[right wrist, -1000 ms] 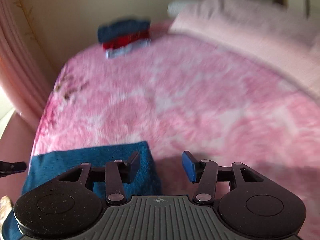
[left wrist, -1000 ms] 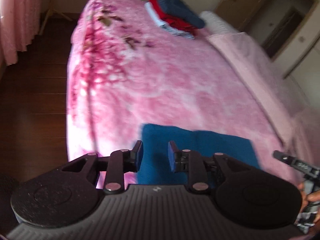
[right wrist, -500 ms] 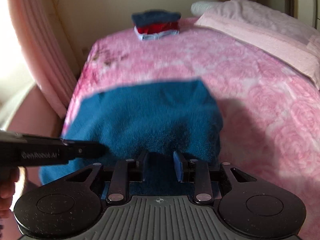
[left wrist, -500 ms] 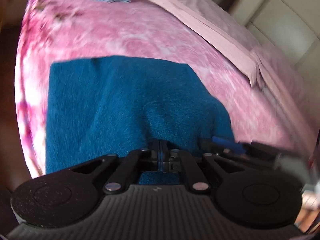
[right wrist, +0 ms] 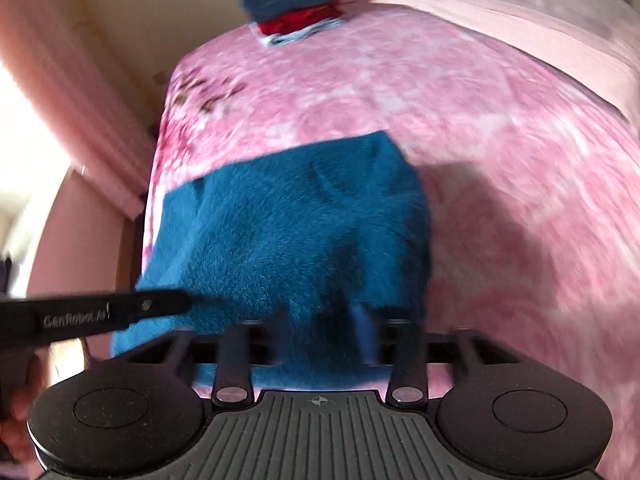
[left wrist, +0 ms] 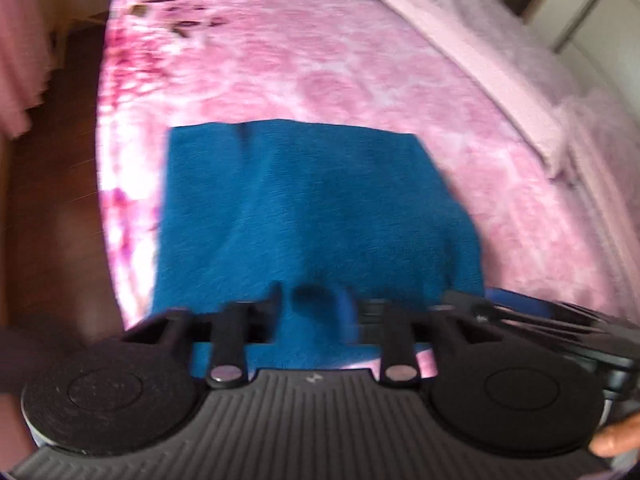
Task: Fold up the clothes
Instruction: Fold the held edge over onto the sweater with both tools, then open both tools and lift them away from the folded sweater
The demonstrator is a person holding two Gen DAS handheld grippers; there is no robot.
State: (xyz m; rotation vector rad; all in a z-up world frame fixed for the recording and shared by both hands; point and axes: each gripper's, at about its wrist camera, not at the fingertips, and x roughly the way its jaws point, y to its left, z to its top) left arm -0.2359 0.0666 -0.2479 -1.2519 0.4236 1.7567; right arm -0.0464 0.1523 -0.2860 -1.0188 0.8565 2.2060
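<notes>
Blue garment (left wrist: 312, 208) on pink bed (left wrist: 360, 60), both grippers' jaws just opening, spread astride its near edge

Pink floral bed (left wrist: 360, 60), blue fleece garment (left wrist: 304, 208) near edge, folded clothes stack (right wrist: 296, 12) far end

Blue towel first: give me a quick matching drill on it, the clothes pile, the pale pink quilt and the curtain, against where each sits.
Things:
1. blue towel
2. folded clothes pile
3. pale pink quilt
4. pink curtain

Places:
A. far end of the bed
B. off the bed, above the dark floor
C. along the bed's right side
D. near edge of the bed, just beyond the grippers

Pairs: 1-D, 2-A, 3-C, 4-B
</notes>
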